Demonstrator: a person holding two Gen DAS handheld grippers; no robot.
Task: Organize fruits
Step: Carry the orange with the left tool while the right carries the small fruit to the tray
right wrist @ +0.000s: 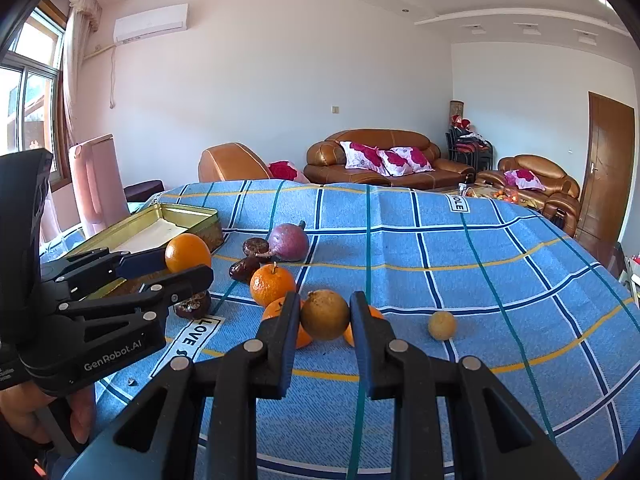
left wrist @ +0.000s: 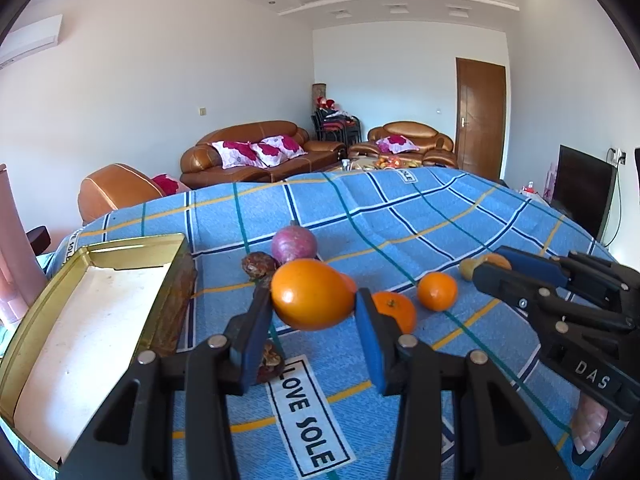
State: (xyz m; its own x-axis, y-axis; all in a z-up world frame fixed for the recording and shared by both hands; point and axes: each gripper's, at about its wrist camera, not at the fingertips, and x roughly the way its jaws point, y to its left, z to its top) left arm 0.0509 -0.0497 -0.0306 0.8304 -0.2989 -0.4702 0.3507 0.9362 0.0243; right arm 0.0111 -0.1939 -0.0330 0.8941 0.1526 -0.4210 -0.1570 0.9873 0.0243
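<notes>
Two hand-held grippers are at work, each closed on one fruit above the tabletop (right wrist: pixel 480 240) with its blue checked woven cloth. The left hand-held gripper (left wrist: pixel 314 300) clamps a smooth, glossy orange (left wrist: pixel 312 294), slightly oval with its long axis lying across the pads, close to the gold tin box (left wrist: pixel 48 304). The right hand-held gripper (right wrist: pixel 325 320) pinches a dull, brownish-yellow round fruit (right wrist: pixel 325 314) with a rough, mottled skin.

On the cloth lie three mandarins: one with its stem pointing up (right wrist: pixel 273 284) and two partly hidden behind the right fingers (right wrist: pixel 280 320). A small yellowish fruit (right wrist: pixel 442 325) sits apart to the right. One purple-red pomegranate (right wrist: pixel 288 241) points its crown up and right. Three dark, wrinkled brown fruits (right wrist: pixel 256 246) lie near the rectangular metal box, which is open and holds no fruit.
</notes>
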